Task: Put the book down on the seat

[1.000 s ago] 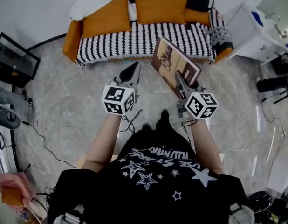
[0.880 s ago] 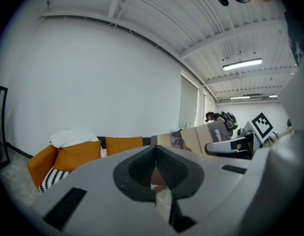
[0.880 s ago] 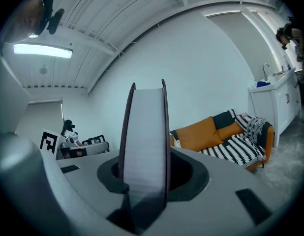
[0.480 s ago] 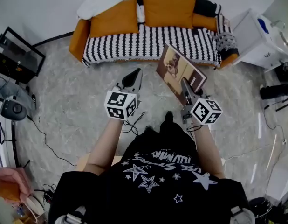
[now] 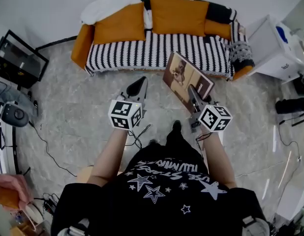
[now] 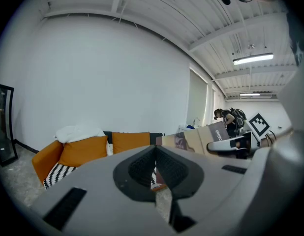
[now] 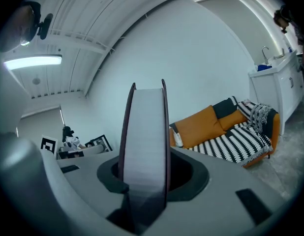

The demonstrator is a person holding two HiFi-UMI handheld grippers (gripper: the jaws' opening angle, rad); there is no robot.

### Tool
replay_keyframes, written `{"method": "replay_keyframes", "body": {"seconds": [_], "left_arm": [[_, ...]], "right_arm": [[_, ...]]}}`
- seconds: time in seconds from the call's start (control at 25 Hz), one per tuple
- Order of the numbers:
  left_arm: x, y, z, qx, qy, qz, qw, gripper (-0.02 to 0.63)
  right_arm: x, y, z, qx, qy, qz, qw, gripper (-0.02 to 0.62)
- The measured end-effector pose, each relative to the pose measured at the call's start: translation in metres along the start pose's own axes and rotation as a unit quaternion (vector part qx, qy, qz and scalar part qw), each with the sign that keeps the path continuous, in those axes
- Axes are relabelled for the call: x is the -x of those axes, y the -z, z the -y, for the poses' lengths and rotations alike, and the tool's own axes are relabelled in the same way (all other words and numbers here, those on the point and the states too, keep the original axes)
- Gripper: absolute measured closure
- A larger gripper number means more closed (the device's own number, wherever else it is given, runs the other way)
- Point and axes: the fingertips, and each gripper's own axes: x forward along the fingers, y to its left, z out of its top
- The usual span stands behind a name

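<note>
- left gripper [image 5: 138, 86]: held out ahead of the body, pointed forward and slightly down; jaws brought together, nothing lodged between them.
- left marker cube [image 5: 125, 115]: carried at the rear of that gripper, above the wrist.
- left forearm [image 5: 108, 154]: bare, extended forward.
- right gripper [image 5: 193, 93]: held alongside the left, well apart from it, pointed forward and slightly down; jaws clamped on the book [image 5: 184, 75], which is gripped edge-on between them.
- right marker cube [image 5: 214, 118]: carried at the rear.
- right forearm [image 5: 218, 156]: bare, extended forward.

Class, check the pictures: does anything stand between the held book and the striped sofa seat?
Nothing visible does. The book, clamped in the right gripper, hangs over the floor in front of the striped seat; the orange cushions sit against the backrest.
</note>
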Motion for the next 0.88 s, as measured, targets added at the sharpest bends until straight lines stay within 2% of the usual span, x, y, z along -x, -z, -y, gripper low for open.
{"method": "replay_keyframes", "body": {"seconds": [0.44, 0.6, 0.88], "left_arm": [[-0.086, -0.012, 0.013, 0.000, -0.017, -0.007, 0.9998, 0.597], [-0.123, -0.023, 0.031, -0.009, -0.016, -0.004, 0.9998, 0.597], [-0.151, -0.022, 0.041, -0.005, -0.043, -0.011, 0.9990, 0.597]], "right_arm": [[-0.024, -0.043, 0.080, -0.019, -0.006, 0.003, 1.000, 0.443], [-0.027, -0.062, 0.123, -0.032, -0.001, 0.004, 0.999, 0.443], [-0.028, -0.078, 0.170, -0.048, -0.002, 0.001, 0.999, 0.443]]}}
